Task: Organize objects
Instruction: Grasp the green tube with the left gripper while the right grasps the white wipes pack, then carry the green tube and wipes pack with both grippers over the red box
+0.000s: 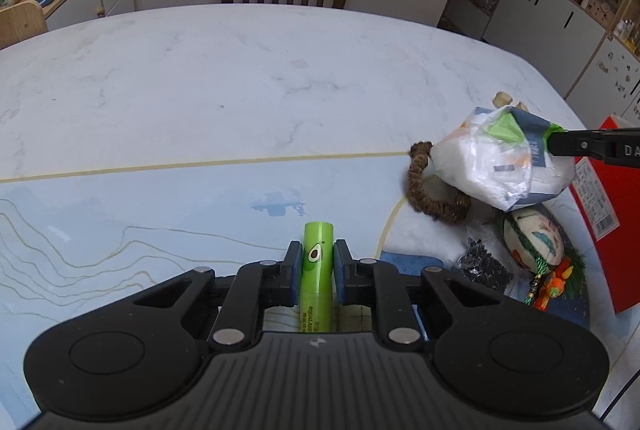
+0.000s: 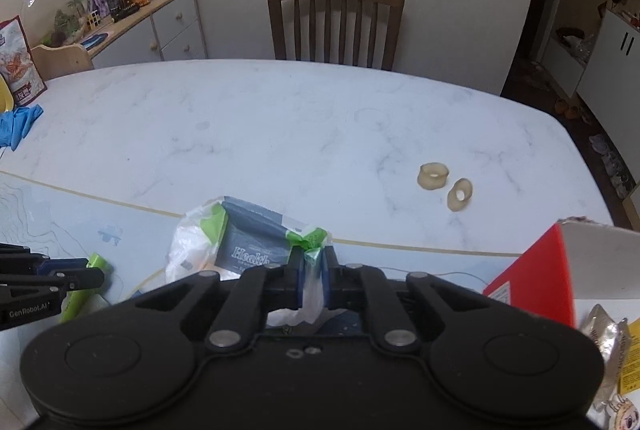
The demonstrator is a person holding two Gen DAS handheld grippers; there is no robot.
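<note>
My left gripper (image 1: 316, 260) is shut on a green tube (image 1: 317, 270) with an avocado picture, held just above the pale blue mat (image 1: 140, 206). The tube also shows in the right wrist view (image 2: 86, 280), beside the left gripper (image 2: 86, 272). My right gripper (image 2: 313, 270) is shut on the twisted end of a white, green and grey plastic packet (image 2: 224, 242) and holds it above the mat. In the left wrist view the packet (image 1: 492, 158) hangs from the right gripper (image 1: 554, 144) at the right.
A woven brown ring (image 1: 424, 186), a painted egg ornament (image 1: 534, 238), a bag of dark bits (image 1: 484, 266) and a red box (image 1: 604, 198) lie at right. Two tan rings (image 2: 434, 176) sit on the marble table (image 2: 280, 126). A chair (image 2: 336, 22) stands behind.
</note>
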